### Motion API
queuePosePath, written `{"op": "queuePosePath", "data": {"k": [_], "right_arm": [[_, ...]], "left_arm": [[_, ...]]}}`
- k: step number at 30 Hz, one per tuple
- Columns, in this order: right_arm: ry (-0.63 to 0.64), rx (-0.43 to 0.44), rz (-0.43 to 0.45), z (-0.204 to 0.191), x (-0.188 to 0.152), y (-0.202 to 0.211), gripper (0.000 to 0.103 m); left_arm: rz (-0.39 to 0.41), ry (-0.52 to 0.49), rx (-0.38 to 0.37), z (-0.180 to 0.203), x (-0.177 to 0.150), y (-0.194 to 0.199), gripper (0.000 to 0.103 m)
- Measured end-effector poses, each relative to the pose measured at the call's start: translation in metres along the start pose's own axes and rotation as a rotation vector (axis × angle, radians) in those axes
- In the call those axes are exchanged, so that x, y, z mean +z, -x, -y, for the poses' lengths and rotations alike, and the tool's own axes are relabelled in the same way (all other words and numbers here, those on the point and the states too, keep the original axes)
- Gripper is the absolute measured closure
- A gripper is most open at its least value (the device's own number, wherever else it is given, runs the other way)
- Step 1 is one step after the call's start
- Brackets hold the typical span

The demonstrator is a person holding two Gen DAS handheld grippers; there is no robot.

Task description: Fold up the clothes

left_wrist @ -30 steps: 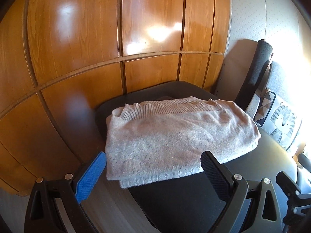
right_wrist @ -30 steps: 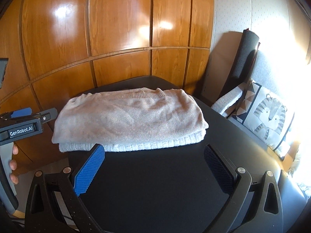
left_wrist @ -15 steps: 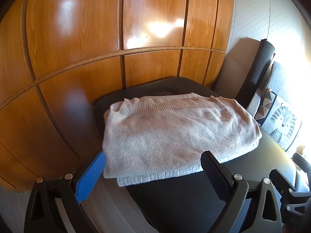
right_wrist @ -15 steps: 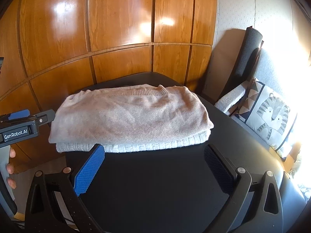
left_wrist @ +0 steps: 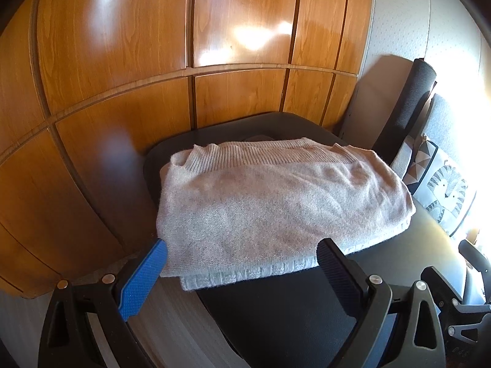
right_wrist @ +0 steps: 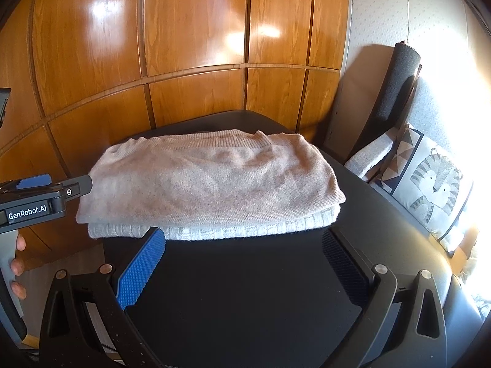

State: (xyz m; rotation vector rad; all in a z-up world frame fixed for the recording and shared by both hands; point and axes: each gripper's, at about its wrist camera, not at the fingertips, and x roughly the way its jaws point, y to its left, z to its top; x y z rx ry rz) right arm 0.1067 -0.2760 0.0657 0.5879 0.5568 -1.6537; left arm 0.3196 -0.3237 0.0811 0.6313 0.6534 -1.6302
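Both of your grippers have edged closer to the folded beige knit sweater over the last second, so it fills more of each view. Your left gripper has its jaws spread wide and empty, the blue-padded finger just off the sweater's near left corner and the dark one overlapping its ribbed hem. Your right gripper is likewise spread and holds nothing, its tips just short of the hem.

The sweater lies flat on the black tabletop, its left part overhanging the table's left edge. Only the left view shows the grey floor under that corner, and part of your right gripper low on the right. Only the right view shows your left gripper from the side, marked GenRobot.AI, with your fingers on its handle.

You have bare tabletop in front of the hem and to the sweater's right. Behind stands the glossy wooden panelled wall; to the right, a rolled dark mat and a tiger-print cushion.
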Motion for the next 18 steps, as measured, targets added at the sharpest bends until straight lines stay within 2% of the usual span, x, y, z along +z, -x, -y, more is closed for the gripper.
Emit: {"op": "queuePosePath", "data": {"k": [3,8,18], "right_arm": [[0.001,0.0,-0.001,-0.0006,0.0003,-0.001,0.0],[0.007,0.001,0.0,-0.0027,0.0016,-0.0026,0.0],[0.018,0.004,0.008,-0.0079,0.0062,-0.004,0.0]], "left_arm": [[0.029,0.001,0.028,-0.0003,-0.0013,0.0025,0.003],[0.039,0.004,0.025,-0.0007,-0.0002,0.002,0.003],[0.014,0.008,0.01,-0.0018,-0.0009,-0.002,0.003]]}}
